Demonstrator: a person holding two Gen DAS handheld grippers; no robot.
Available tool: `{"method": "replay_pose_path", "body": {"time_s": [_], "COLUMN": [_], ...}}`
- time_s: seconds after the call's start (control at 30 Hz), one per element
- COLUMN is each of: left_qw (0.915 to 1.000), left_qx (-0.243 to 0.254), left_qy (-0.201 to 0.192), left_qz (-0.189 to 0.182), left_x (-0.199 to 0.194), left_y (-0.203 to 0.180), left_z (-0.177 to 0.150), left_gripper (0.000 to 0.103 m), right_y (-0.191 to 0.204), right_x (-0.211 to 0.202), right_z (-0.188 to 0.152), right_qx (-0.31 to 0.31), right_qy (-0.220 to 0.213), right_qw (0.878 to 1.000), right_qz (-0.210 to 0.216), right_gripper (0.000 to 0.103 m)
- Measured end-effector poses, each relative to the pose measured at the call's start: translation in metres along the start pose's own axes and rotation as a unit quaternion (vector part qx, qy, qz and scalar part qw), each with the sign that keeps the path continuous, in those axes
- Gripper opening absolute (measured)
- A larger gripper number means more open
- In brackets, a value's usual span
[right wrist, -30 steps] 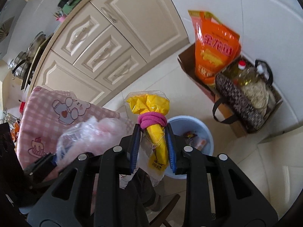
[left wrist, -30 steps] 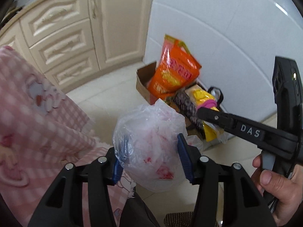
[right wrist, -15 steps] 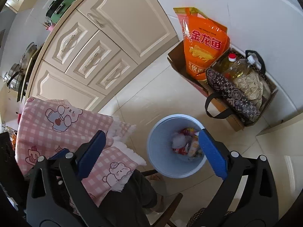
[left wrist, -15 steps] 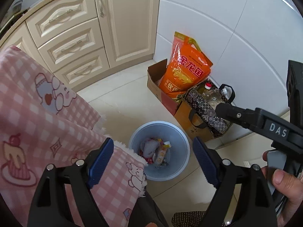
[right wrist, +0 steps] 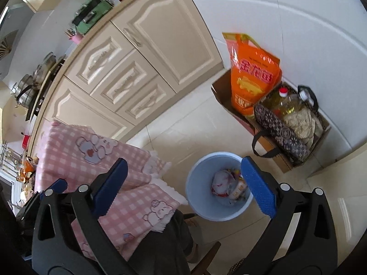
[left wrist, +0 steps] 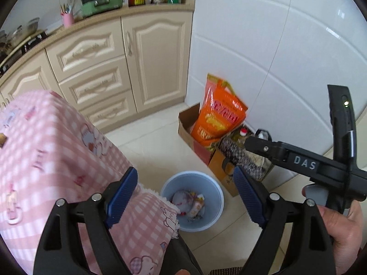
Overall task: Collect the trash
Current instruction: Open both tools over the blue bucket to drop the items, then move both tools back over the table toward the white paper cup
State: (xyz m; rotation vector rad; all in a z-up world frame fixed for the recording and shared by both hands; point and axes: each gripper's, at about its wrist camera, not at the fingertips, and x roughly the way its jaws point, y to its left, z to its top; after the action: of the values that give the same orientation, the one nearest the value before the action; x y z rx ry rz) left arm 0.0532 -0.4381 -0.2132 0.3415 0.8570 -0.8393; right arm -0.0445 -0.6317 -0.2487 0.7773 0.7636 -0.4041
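While both sets hang over the floor, the left tongs (left wrist: 184,191) are spread wide with nothing between the blue pads, and the right tongs (right wrist: 183,184) gape just as wide, equally bare. Below and between the left pads sits the pale blue bin (left wrist: 215,208), trash (left wrist: 189,202) lying inside it: a crumpled clear bag and what looks like a yellowish wrapper, though blur makes that uncertain. In the right view the bin (right wrist: 199,197) lies just inside the right-hand pad. The pink checked cloth (left wrist: 45,160) drapes under the left-hand pads.
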Motion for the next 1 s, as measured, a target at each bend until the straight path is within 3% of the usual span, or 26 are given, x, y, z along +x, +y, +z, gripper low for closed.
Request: {"method": "replay_pose_path", "body": {"time_s": [0.23, 0.5, 0.8, 1.0], "left_qw": [0.9979, 0.9898, 0.9723, 0.9552], "left_qx": [-0.014, -0.048, -0.112, -0.157], "left_qy": [-0.061, -0.127, -0.179, -0.202], "left_qz": [0.014, 0.042, 0.100, 0.149], "left_x": [-0.061, -0.130, -0.198, -0.232], "left_y": [0.021, 0.065, 0.133, 0.180], "left_z": [0.007, 0.003, -0.025, -0.047], "left_gripper": [0.087, 0.090, 0.091, 0.092], "right_y": [0.047, 0.122, 0.212, 0.271], "right_x": [-0.034, -0.066, -0.087, -0.091], "right_z": [0.008, 0.007, -0.007, -0.024], "right_qx": [-0.043, -0.106, -0.182, -0.234], "right_qy": [-0.038, -0.069, -0.086, -0.085], "right_qw": [0.998, 0.990, 0.973, 0.959], "right_qz": [0.021, 0.064, 0.110, 0.135], "right_gripper": [0.097, 0.097, 0.097, 0.097]}}
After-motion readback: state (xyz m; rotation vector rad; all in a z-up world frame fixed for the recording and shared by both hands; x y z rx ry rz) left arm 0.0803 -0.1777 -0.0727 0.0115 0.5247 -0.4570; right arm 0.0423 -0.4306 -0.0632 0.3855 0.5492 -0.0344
